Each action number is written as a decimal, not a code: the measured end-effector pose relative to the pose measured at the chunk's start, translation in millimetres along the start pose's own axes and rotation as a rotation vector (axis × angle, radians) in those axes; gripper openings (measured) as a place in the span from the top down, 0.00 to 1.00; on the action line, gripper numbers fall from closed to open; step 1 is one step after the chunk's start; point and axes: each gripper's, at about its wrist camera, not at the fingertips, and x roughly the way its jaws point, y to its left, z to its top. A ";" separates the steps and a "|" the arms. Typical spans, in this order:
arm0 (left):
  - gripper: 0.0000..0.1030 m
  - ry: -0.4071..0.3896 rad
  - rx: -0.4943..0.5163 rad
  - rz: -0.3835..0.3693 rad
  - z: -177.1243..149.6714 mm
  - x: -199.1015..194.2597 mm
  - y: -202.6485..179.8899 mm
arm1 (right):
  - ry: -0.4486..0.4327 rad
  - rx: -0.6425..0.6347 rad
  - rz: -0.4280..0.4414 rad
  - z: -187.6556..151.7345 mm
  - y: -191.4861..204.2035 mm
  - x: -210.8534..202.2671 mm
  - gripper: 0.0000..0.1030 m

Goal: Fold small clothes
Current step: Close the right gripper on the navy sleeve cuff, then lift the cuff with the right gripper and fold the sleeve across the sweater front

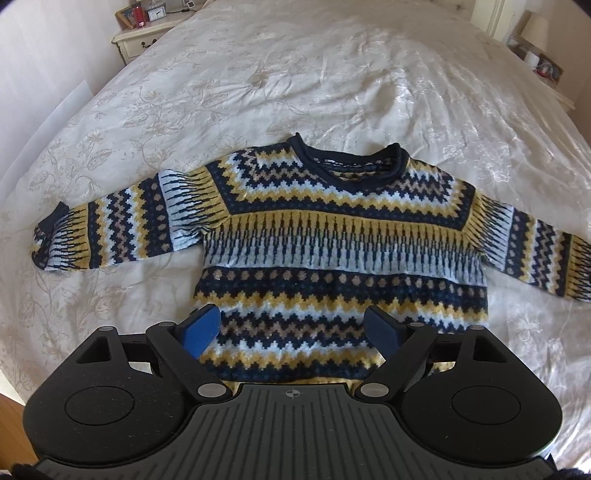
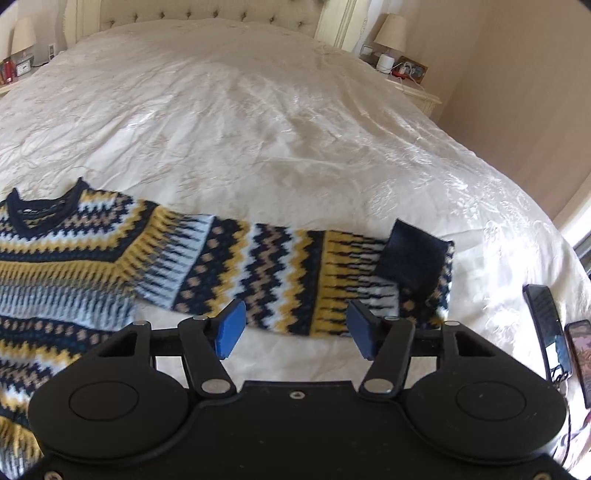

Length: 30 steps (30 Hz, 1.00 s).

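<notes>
A small knitted sweater in navy, yellow, light blue and tan zigzag bands lies flat on the bed, neck away from me, both sleeves spread out. My left gripper is open and empty above the sweater's lower hem. My right gripper is open and empty just above the near edge of the right sleeve. That sleeve's navy cuff is folded back over the sleeve end. The left sleeve stretches out to the left.
The cream embroidered bedspread covers the bed around the sweater. Two phones with cables lie at the bed's right edge. Nightstands with lamps and small items stand at both sides of the headboard.
</notes>
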 end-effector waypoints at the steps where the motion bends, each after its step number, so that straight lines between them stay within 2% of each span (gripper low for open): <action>1: 0.19 0.000 -0.002 0.003 0.4 0.6 -5.9 | -0.009 0.002 -0.011 2.3 -8.3 5.7 0.41; 6: 0.21 0.014 -0.020 0.023 2.6 3.7 -31.9 | -0.041 -0.008 -0.052 13.4 -45.5 42.0 0.41; 9: 0.21 0.026 -0.033 0.040 1.9 5.3 -42.2 | -0.028 -0.033 -0.083 15.6 -56.2 66.7 0.41; 14: 0.21 0.050 -0.044 0.072 0.4 8.6 -54.0 | 0.006 -0.085 -0.090 8.5 -60.7 97.6 0.41; 20: 0.21 0.066 -0.039 0.094 -0.2 11.0 -64.5 | 0.007 -0.208 -0.106 -5.2 -55.7 108.5 0.39; 23: 0.21 0.067 -0.028 0.097 -0.7 11.6 -66.9 | -0.013 -0.248 -0.113 -8.3 -54.7 109.4 0.41; 25: 0.21 0.069 -0.022 0.094 -1.0 12.3 -66.5 | -0.024 -0.238 -0.107 -8.1 -57.2 108.4 0.51; 27: 0.21 0.069 -0.015 0.090 -1.5 13.4 -64.1 | -0.027 -0.200 -0.070 -5.4 -63.6 106.6 0.72; 28: 0.21 0.069 -0.012 0.088 -1.6 14.0 -62.5 | -0.026 -0.170 -0.050 -3.2 -68.3 105.8 0.78; 30: 0.21 0.067 -0.009 0.082 -2.1 15.5 -57.7 | -0.029 -0.104 -0.036 1.9 -75.7 101.2 0.84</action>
